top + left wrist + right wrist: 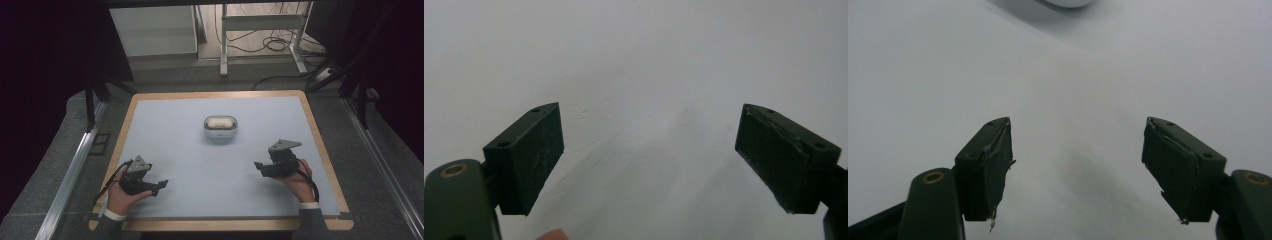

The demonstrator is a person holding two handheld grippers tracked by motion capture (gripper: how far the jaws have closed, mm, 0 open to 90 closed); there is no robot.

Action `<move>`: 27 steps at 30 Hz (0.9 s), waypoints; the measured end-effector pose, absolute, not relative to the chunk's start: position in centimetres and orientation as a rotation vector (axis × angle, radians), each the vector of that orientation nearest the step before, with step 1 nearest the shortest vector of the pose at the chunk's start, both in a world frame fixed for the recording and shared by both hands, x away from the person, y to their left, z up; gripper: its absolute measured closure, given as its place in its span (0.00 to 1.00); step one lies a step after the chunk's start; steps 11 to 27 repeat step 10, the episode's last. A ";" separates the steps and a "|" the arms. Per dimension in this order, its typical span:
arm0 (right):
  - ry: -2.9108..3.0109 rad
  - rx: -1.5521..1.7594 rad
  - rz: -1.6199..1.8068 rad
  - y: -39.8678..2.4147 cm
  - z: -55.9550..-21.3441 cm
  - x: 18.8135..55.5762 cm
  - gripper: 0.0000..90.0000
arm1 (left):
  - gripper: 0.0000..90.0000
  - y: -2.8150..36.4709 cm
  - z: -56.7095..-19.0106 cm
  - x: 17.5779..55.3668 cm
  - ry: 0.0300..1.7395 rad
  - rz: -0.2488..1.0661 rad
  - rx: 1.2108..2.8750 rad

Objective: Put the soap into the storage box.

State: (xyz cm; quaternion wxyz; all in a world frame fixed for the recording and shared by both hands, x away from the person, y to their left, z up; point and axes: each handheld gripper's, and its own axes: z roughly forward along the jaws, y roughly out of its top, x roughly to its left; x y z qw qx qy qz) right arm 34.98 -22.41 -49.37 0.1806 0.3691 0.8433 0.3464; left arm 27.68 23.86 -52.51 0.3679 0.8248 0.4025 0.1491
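Dim, dark edges; table (pixel 215 165) evenly lit, soft shadows; gripper views slightly soft.

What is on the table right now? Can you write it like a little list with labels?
table: light blue-grey mat on a wooden board
object: small white rounded case, mid-table, toward the far side
left gripper: held low near the front left, jaws open, nothing between them
right gripper: held near the front right, jaws open, nothing between them
touching the case: neither gripper
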 end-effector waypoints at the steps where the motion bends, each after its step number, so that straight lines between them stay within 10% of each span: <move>1: 2.387 1.045 0.972 -22.5 -49.5 35.0 0.31 | 0.14 23.9 -52.5 27.7 1.034 0.384 2.118; 27: 2.342 1.032 0.971 -22.8 -49.4 34.8 0.31 | 0.14 24.0 -52.4 27.7 1.030 0.387 2.119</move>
